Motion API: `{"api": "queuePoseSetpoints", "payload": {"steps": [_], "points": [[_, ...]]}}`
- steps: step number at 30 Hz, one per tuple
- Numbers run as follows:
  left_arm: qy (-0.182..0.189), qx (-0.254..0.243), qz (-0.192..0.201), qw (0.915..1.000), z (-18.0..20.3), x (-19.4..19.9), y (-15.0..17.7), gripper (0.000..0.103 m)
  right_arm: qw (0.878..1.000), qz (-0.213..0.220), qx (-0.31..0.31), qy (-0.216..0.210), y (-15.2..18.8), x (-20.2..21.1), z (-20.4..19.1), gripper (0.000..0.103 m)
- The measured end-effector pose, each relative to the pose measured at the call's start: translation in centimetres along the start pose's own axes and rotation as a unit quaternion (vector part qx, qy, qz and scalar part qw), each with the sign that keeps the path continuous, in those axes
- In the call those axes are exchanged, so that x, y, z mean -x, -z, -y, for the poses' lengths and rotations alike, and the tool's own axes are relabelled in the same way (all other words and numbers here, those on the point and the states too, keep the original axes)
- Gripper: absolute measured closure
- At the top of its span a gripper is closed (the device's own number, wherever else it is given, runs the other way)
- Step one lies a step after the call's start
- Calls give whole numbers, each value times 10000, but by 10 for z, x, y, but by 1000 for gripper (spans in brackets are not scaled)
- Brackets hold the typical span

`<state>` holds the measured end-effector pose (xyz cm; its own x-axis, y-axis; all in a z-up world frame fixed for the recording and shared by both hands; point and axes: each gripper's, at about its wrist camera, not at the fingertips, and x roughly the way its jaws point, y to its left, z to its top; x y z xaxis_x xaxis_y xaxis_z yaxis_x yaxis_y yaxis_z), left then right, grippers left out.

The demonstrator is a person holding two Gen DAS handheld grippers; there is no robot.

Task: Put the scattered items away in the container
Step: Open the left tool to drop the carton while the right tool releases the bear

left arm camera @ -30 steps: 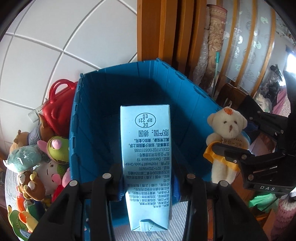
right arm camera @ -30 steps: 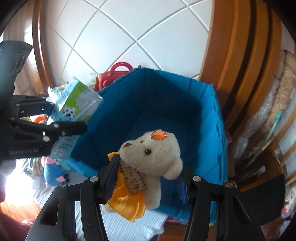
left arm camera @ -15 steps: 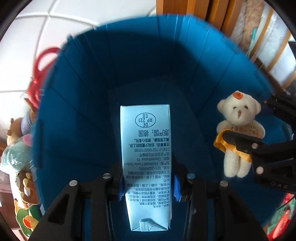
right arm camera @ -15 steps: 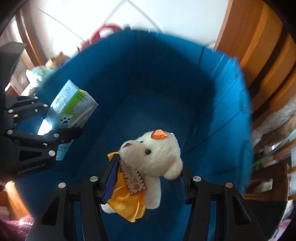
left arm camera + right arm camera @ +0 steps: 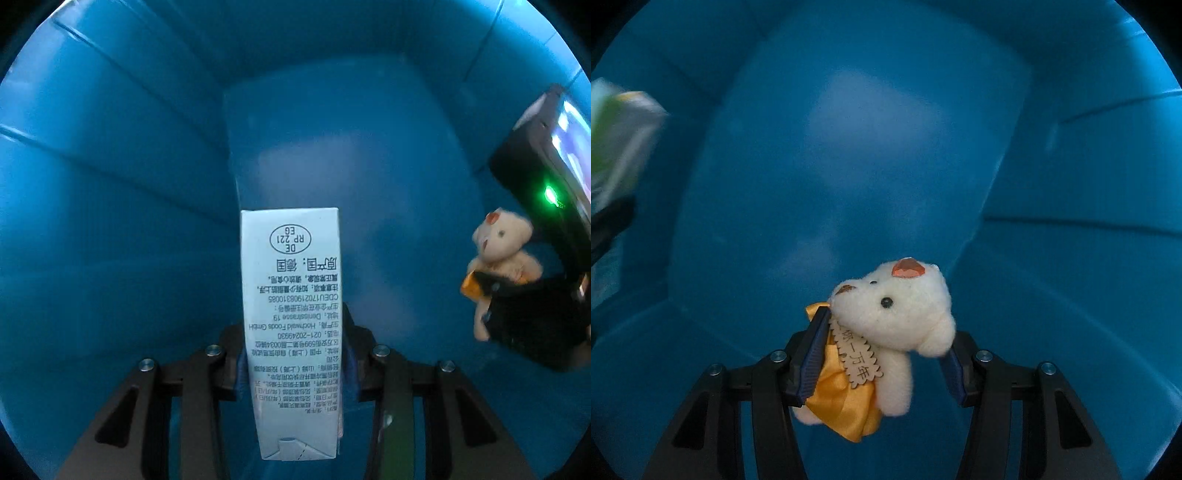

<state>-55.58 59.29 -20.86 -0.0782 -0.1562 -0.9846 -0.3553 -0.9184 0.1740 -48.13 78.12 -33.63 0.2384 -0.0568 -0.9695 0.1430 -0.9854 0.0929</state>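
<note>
Inside the deep blue plastic bin (image 5: 110, 184), left gripper (image 5: 293, 373) fingers clamp a pale printed milk carton (image 5: 291, 314); right gripper (image 5: 882, 365) fingers clamp a small white plush bear (image 5: 897, 314). Placing step; next, likely release both near the bin floor.

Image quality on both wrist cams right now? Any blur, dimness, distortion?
Left wrist: dim and blue-tinted inside the bin, dark fisheye corners; carton print sharp, teddy bear slightly soft, green LED flares. Right wrist: bear sharp, carton at the left edge badly smeared, bin floor hazy, wall lines bowed by the fisheye.
</note>
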Motion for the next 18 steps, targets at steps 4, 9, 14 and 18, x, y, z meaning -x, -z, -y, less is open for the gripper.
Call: {"api": "queuePoseSetpoints", "payload": {"steps": [4, 9, 14, 18], "points": [[-331, -248, -298, 9987, 17, -37, 2, 64, 9981, -503, 157, 306, -6, -34, -6, 49], [-99, -44, -493, 9987, 23, -67, -1, 64, 9953, -875, 210, 354, 1, -60, -10, 49], [55, -361, -834, 9958, 50, -93, 8, 64, 9924, -1096, 221, 507, -1, -75, -6, 48], [70, -539, -804, 9953, 62, -97, 13, 60, 9900, -1294, 235, 514, -1, -81, -3, 46]]}}
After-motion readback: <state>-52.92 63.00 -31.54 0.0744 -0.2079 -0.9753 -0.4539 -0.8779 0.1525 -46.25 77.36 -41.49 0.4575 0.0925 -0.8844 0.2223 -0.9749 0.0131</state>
